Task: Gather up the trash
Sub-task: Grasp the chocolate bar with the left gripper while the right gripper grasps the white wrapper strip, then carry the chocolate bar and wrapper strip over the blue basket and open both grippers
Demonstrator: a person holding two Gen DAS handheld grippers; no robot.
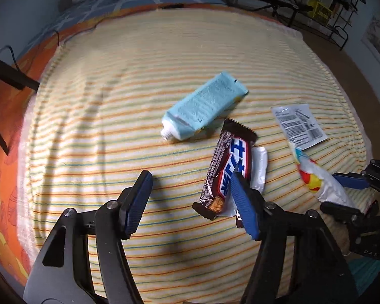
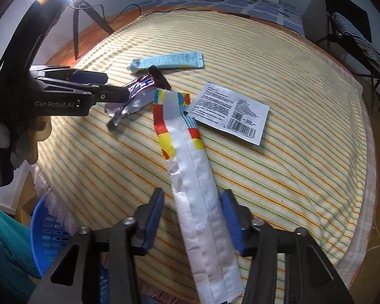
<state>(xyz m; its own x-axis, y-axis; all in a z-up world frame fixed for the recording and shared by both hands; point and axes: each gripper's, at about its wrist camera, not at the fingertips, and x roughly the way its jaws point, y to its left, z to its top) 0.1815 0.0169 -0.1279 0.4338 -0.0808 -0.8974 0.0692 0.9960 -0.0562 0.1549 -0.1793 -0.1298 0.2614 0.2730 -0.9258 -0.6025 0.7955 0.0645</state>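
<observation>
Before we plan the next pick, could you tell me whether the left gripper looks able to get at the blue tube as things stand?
Probably yes: the left gripper is open and empty, and the blue tube lies uncovered ahead; only the candy wrapper sits close beside its right finger.

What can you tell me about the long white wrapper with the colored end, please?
The long white wrapper is a flat, crinkled foil-like pouch with a seam along its length and red, yellow and teal patches at its far end. It lies on the striped cloth; its near end hangs past the cloth's edge. It runs between the open jaws of the right gripper. Its far end overlaps the white sachet.
</observation>
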